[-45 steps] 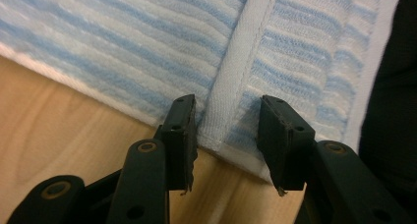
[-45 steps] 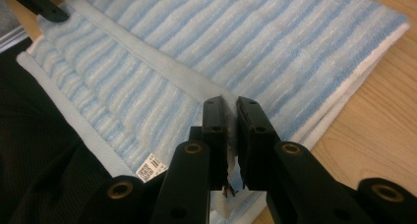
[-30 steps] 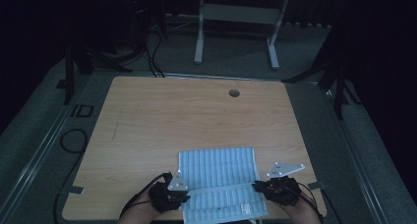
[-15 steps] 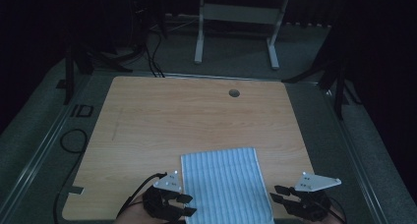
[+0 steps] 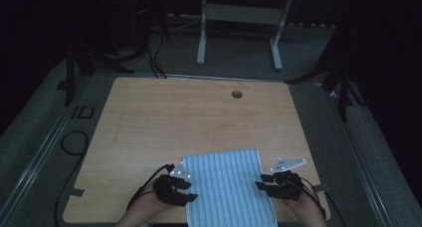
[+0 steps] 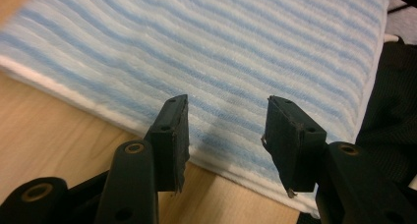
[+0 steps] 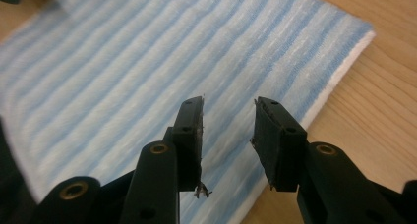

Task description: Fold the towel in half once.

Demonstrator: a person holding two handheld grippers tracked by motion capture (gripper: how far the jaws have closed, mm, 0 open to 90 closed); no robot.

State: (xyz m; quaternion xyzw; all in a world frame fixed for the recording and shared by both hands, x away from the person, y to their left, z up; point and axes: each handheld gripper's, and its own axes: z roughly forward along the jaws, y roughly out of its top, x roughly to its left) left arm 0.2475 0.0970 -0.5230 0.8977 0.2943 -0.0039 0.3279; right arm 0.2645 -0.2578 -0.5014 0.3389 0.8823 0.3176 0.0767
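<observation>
Hidden: the towel (image 5: 226,187) runs off the table's (image 5: 199,117) near edge, so its near end is cut off from me.
Open room: bare wood spreads beyond the towel's far edge, up to the small hole (image 5: 237,94).
Left gripper (image 5: 191,191): jaws wide apart, holding nothing, over the towel's left edge.
Right gripper (image 5: 260,181): jaws parted, empty, at the towel's right edge.

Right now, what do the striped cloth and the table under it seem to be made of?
The striped towel looks like soft terry or ribbed cotton, matte, with raised blue and white ridges and a white hemmed edge. The table top looks like light wood or wood-look laminate, smooth, with visible grain lines; which of the two is unclear.
</observation>
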